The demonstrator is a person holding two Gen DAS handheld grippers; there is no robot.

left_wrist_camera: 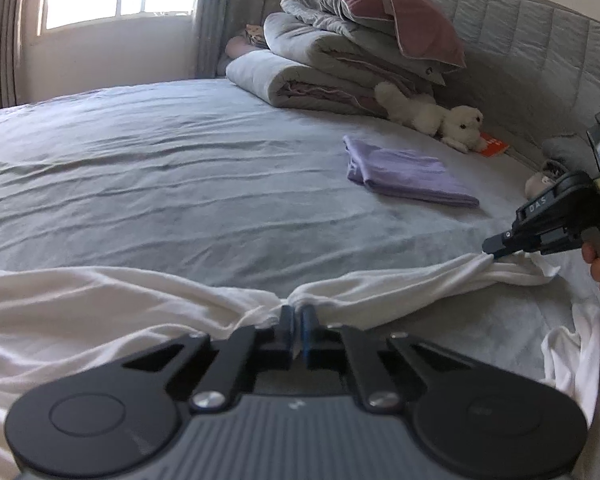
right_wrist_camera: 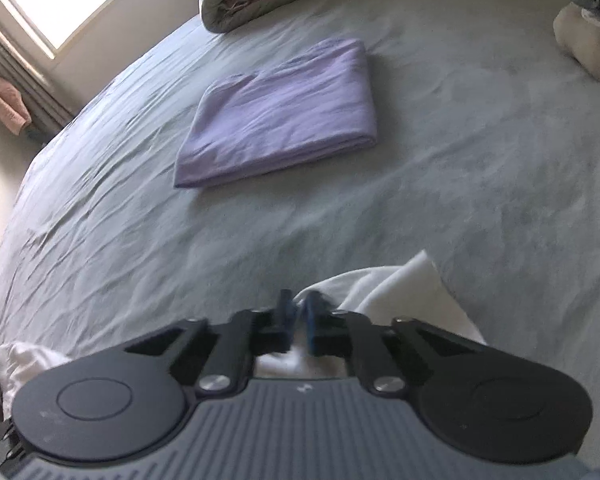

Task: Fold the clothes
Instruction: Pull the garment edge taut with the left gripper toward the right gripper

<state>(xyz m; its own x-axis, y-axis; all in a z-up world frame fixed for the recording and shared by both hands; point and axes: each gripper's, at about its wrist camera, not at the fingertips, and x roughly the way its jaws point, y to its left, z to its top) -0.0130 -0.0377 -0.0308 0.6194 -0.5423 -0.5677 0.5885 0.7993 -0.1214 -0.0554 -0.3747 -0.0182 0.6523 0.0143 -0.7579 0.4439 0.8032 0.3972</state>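
Left gripper [left_wrist_camera: 297,316] clenched on a bunched edge of the white garment [left_wrist_camera: 100,312], low centre of the left view. Right gripper [right_wrist_camera: 298,312] likewise pinches the same garment – seen at the right edge of that view, cloth drawn into a taut band between the two. Garment lies across the near grey bedsheet [left_wrist_camera: 180,168]. Folded lilac cloth [right_wrist_camera: 280,116] sits mid-bed, apart.

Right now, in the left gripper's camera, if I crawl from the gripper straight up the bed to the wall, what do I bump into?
left gripper pinching the white garment → bare grey bedsheet → folded purple cloth → white plush toy → stacked quilts and pillow → padded headboard.
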